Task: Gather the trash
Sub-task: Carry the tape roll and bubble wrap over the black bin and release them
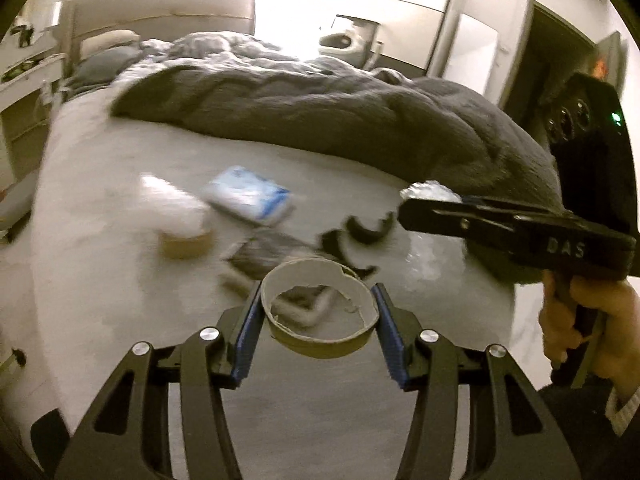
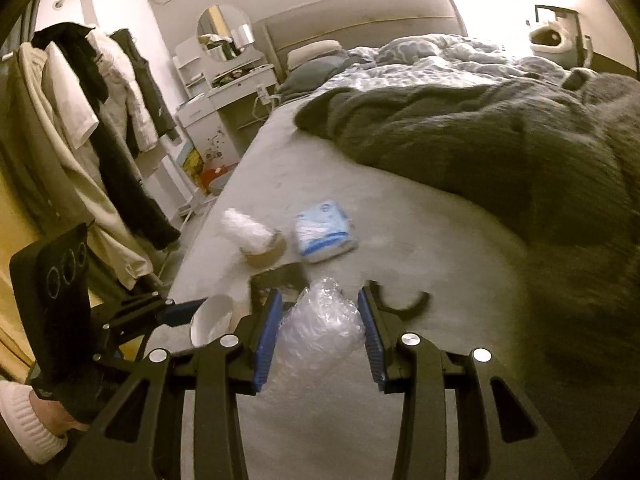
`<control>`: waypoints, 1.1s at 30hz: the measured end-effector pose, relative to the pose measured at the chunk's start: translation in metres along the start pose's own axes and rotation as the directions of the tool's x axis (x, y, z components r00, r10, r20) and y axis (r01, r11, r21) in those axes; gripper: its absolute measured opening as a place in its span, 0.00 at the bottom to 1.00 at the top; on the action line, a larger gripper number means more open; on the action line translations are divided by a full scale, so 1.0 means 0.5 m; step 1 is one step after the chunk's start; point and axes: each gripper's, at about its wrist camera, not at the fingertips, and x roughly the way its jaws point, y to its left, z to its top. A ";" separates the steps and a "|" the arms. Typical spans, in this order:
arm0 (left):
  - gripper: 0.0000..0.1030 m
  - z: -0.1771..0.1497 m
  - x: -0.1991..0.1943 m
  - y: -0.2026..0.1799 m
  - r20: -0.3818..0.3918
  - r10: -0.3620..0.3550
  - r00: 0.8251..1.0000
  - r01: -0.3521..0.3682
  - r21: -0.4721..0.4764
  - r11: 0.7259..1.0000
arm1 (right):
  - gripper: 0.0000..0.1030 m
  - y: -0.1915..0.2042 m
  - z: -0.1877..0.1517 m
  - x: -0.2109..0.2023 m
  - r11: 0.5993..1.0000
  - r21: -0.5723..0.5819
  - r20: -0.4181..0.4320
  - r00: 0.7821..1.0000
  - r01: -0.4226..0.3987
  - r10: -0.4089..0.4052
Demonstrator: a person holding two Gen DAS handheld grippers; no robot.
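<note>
My left gripper [image 1: 318, 300] is shut on an empty cardboard tape ring [image 1: 320, 312] and holds it above the bed sheet [image 1: 100, 260]; the ring also shows in the right wrist view [image 2: 212, 320]. My right gripper [image 2: 320, 320] is shut on a wad of clear bubble wrap [image 2: 320, 328], seen from the side in the left wrist view [image 1: 432, 192]. On the sheet lie a blue-white tissue pack [image 1: 252, 196] [image 2: 324, 232], a second tape roll with white plastic on it [image 1: 180, 224] [image 2: 256, 240], black curved plastic pieces [image 1: 360, 236] [image 2: 404, 300] and a dark wrapper [image 1: 264, 256].
A rumpled dark grey blanket [image 1: 340, 116] [image 2: 480, 140] covers the far half of the bed. Left of the bed stand a clothes rack [image 2: 100, 120] and a white dresser with a mirror [image 2: 220, 80]. A dark doorway [image 1: 560, 52] is at the right.
</note>
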 end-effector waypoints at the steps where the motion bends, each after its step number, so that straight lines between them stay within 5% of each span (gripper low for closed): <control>1: 0.54 0.000 -0.009 0.013 0.011 0.015 1.000 -0.015 -0.012 1.000 | 0.38 0.009 0.002 0.005 1.000 -0.006 -0.003 1.000 -0.006 0.006; 13: 0.54 -0.033 -0.120 0.181 0.061 0.185 0.981 -0.173 -0.164 0.971 | 0.38 0.160 0.040 0.084 0.992 -0.088 -0.036 0.996 -0.087 0.084; 24: 0.55 -0.112 -0.194 0.330 -0.006 0.325 0.946 -0.315 -0.272 0.909 | 0.38 0.303 0.053 0.164 0.975 -0.151 -0.084 0.985 -0.164 0.153; 33: 0.55 -0.211 -0.212 0.452 -0.141 0.339 0.930 -0.368 -0.369 0.854 | 0.38 0.418 0.057 0.220 0.954 -0.196 -0.122 0.971 -0.228 0.207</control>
